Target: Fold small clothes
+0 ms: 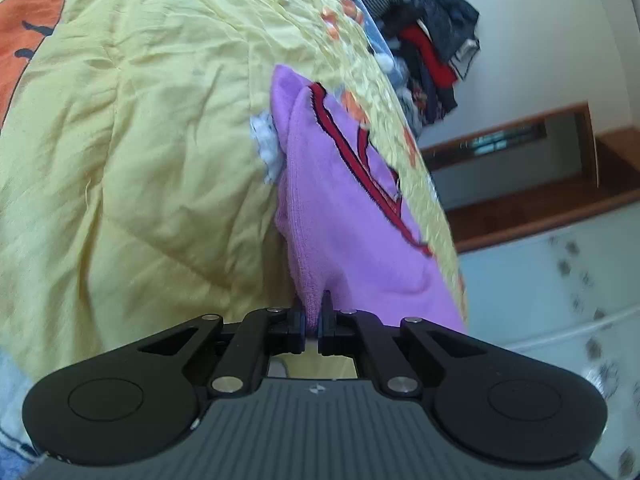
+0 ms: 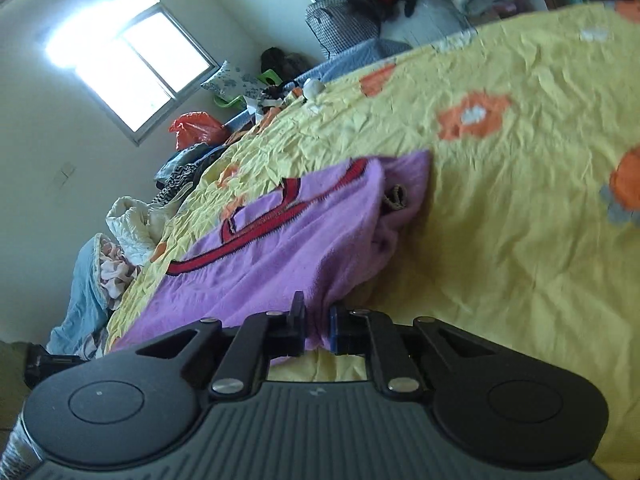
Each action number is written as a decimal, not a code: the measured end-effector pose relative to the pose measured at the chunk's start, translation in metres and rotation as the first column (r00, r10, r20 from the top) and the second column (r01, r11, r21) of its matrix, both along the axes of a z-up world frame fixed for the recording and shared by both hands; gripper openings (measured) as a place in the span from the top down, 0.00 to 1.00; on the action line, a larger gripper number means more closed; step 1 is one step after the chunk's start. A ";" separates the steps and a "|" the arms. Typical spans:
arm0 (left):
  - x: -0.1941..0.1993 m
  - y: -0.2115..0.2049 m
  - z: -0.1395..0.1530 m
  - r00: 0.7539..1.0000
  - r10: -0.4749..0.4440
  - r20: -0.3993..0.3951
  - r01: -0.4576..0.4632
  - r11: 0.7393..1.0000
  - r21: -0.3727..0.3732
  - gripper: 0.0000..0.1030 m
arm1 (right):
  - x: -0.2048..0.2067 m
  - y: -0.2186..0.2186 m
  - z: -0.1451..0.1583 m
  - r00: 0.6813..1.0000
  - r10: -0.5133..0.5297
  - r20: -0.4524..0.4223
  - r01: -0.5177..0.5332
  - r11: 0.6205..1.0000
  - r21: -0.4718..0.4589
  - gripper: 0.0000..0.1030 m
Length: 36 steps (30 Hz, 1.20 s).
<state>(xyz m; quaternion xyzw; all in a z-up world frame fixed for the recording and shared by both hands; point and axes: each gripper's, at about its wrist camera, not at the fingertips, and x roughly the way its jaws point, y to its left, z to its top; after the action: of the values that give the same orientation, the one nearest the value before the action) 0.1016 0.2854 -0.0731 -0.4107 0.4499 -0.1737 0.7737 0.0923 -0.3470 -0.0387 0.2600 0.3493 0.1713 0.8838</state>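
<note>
A small purple garment (image 1: 340, 216) with red and dark trim lies on a yellow quilt (image 1: 140, 160). My left gripper (image 1: 313, 312) is shut on a pinched edge of the purple cloth. In the right wrist view the same purple garment (image 2: 288, 236) lies partly doubled over on the yellow quilt (image 2: 520, 220). My right gripper (image 2: 318, 322) is shut on its near edge, with cloth bunched between the jaws.
The quilt has orange flower patches (image 2: 472, 116). A pile of dark and red clothes (image 1: 432, 40) sits beyond the quilt's far edge. More loose clothes (image 2: 120, 240) and a red bag (image 2: 196, 128) lie along the bedside under a bright window (image 2: 132, 68). A wooden ledge (image 1: 540, 200) lines the wall.
</note>
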 end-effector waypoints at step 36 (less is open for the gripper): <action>0.080 -0.144 0.017 0.988 -0.032 0.152 -0.090 0.679 0.728 0.34 | 0.124 0.055 -0.034 0.999 0.032 0.023 -0.016 0.850 -0.526 0.55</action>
<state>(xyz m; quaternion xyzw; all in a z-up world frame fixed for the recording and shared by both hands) 0.1813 0.1414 -0.0560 -0.0595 0.4146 0.0023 0.9080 0.2160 -0.2921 -0.0723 0.0014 0.3725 0.0843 0.9242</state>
